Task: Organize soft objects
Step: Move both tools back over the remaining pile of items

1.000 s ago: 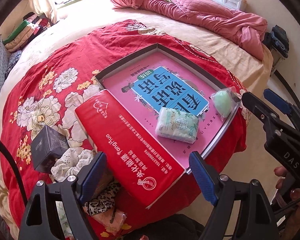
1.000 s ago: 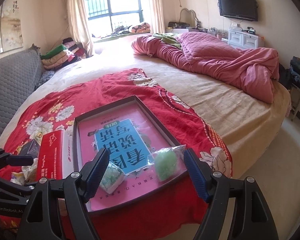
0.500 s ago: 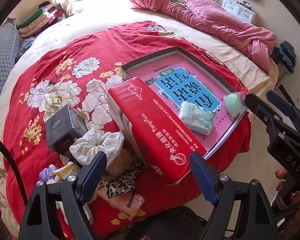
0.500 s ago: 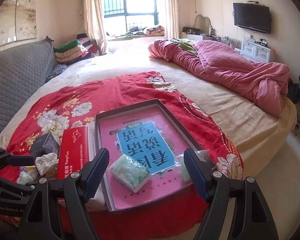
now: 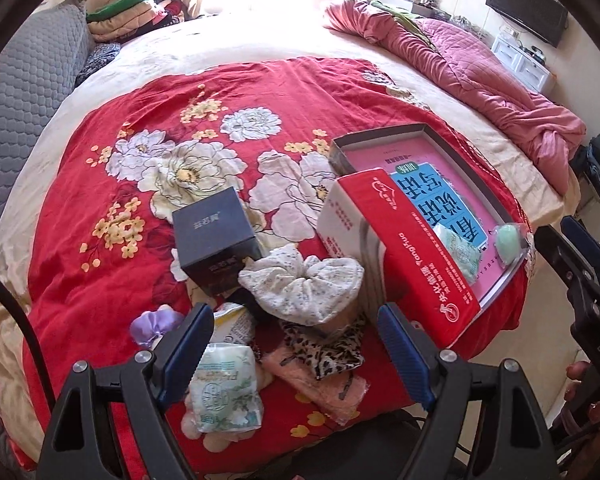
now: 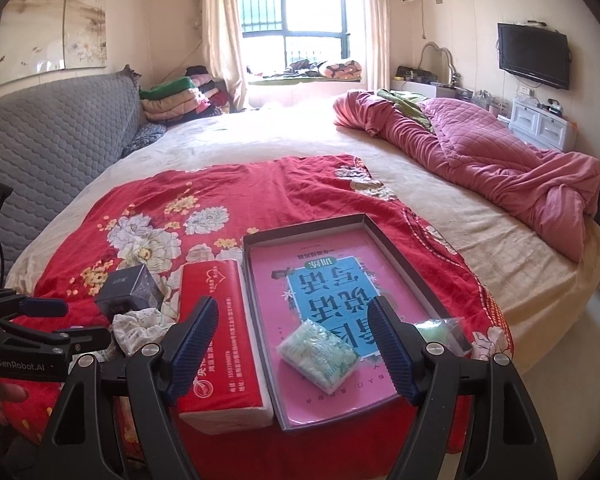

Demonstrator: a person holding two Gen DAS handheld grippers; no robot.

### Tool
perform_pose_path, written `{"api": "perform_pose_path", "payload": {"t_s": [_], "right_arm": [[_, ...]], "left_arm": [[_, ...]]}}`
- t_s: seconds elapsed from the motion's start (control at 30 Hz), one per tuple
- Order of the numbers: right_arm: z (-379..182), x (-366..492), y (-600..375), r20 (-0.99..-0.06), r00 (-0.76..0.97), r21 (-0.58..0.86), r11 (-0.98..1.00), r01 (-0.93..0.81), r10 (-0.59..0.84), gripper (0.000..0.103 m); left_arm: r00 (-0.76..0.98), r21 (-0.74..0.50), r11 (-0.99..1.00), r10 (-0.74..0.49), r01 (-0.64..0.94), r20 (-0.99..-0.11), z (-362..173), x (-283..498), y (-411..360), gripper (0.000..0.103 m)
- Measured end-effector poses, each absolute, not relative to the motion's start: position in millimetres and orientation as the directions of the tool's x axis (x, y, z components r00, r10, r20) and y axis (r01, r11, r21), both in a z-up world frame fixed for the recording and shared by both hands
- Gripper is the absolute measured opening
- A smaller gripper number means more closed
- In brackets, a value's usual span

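Observation:
On the red floral cover, a shallow pink-lined box tray (image 6: 252, 256) (image 5: 496, 200) holds a green-white tissue pack (image 6: 319, 355) (image 5: 462, 254) and a bagged green sponge (image 6: 434, 330) (image 5: 508, 240). A red tissue brick (image 6: 220, 336) (image 5: 416, 256) lies along its left side. In the left wrist view my left gripper (image 5: 296, 348) hangs open above a pile: white floral scrunchie (image 5: 304, 284), leopard scrunchie (image 5: 332, 346), pink cloth (image 5: 320, 388), second tissue pack (image 5: 224, 396), purple scrunchie (image 5: 152, 326). My right gripper (image 6: 292, 344) is open over the tray's near end, holding nothing.
A dark cube box (image 5: 212, 240) (image 6: 130, 286) stands left of the pile. A crumpled pink quilt (image 6: 500, 160) lies at the far right of the bed. A grey quilted headboard (image 6: 48, 136) runs along the left, with folded blankets (image 6: 180, 100) beyond.
Both views have slid left. The left gripper has passed from over the red tissue brick to over the pile of scrunchies. The right gripper's view now takes in the brick and dark box.

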State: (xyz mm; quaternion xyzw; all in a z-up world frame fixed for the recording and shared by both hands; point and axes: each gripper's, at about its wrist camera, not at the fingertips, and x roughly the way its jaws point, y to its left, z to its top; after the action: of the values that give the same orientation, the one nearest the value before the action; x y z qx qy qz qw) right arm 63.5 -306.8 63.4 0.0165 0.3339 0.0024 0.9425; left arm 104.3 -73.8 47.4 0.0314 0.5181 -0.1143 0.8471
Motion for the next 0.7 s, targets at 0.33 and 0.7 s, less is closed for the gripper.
{"api": "perform_pose_path", "payload": {"t_s": [0.33,0.7], "right_arm": [[68.2,64.3,-267.5,-0.630,0.773,0.008,0.997,-0.081,0.069,0.078],[60.7,63.9,-227.2,-0.650,0.750,-0.022,0.984,-0.176,0.120,0.078]], "left_arm": [[0.450,-0.111,0.985,-0.160,0.133,-0.878,51.7,103.4,-19.2,0.084],[0.462,-0.112,0.991,-0.131,0.068,-0.877,50.3,95.3,22.1,0.084]]}}
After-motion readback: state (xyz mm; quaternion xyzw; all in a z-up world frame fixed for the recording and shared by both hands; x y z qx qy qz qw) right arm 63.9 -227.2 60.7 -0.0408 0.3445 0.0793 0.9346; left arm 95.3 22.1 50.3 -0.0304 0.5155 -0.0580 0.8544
